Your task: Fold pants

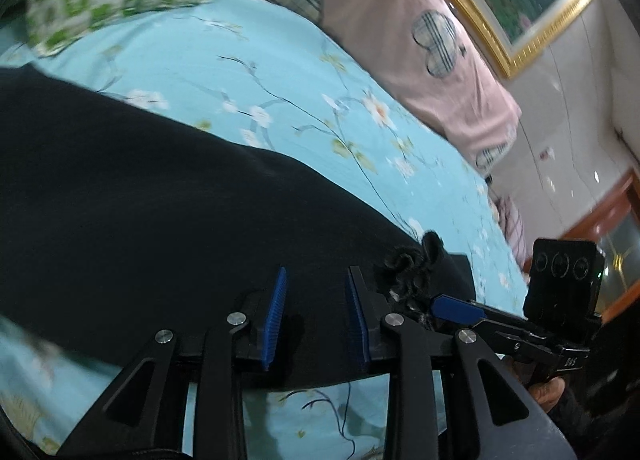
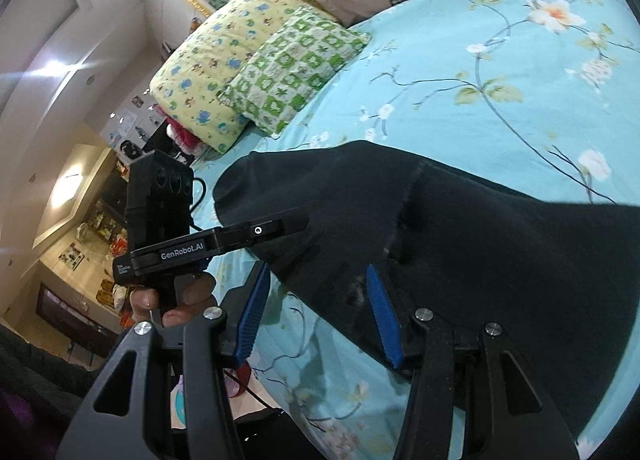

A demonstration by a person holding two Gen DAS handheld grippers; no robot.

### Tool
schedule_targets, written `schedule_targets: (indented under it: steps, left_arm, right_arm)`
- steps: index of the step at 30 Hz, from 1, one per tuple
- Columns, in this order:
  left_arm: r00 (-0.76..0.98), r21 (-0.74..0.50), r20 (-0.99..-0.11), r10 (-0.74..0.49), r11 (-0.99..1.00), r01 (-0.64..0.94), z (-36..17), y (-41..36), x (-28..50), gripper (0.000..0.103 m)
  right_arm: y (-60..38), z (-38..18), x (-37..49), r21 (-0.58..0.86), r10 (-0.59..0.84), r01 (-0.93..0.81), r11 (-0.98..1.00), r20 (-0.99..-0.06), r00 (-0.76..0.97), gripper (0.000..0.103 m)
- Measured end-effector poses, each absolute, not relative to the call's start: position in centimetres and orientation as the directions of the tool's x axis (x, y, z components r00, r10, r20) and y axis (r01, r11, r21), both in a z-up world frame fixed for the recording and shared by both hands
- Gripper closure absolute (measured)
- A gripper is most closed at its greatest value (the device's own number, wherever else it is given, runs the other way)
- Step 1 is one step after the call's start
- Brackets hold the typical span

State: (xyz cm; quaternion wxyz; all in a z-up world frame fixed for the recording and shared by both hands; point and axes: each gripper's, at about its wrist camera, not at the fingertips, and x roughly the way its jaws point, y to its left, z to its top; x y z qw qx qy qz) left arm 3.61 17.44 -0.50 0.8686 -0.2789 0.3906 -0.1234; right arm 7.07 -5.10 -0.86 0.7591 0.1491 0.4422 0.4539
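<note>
Black pants lengthwise across bedsheet

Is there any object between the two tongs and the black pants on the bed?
Nothing visible is. The left tongs and the right tongs both stand open right over the black pants, which lie on the blue floral sheet. The green pillow lies well away, near the bed's head.

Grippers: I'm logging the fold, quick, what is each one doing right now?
Left gripper: open above the black pants, holding nothing.
Right gripper: open, the pants' edge between its fingers, not gripped.
</note>
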Motion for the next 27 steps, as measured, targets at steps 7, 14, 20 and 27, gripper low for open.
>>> schedule_targets:
  steps: [7, 14, 20, 27]
  left_arm:
    - [0.722, -0.579, -0.608, -0.330, 0.807, -0.119, -0.1, 20.7, 1.0, 0.067]
    - [0.761, -0.573, -0.618, -0.197, 0.776, -0.264, 0.3, 24.7, -2.5, 0.057]
    - [0.782, -0.566, -0.615, -0.098, 0.746, -0.351, 0.6, 28.0, -5.6, 0.057]
    - [0.782, -0.573, -0.624, -0.006, 0.684, -0.452, -0.1, 31.1, -7.6, 0.045]
  right_arm:
    - [-2.4, 0.0, 7.8, 0.606, 0.825, -0.603, 0.518, -0.542, 0.164, 0.051]
    - [1.1, 1.2, 9.4, 0.575, 0.824, -0.658, 0.487, -0.551, 0.128, 0.051]
    - [5.0, 2.2, 10.7, 0.538, 0.817, -0.712, 0.450, -0.570, 0.085, 0.051]
    - [9.3, 2.7, 11.9, 0.494, 0.811, -0.765, 0.413, -0.582, 0.062, 0.051]
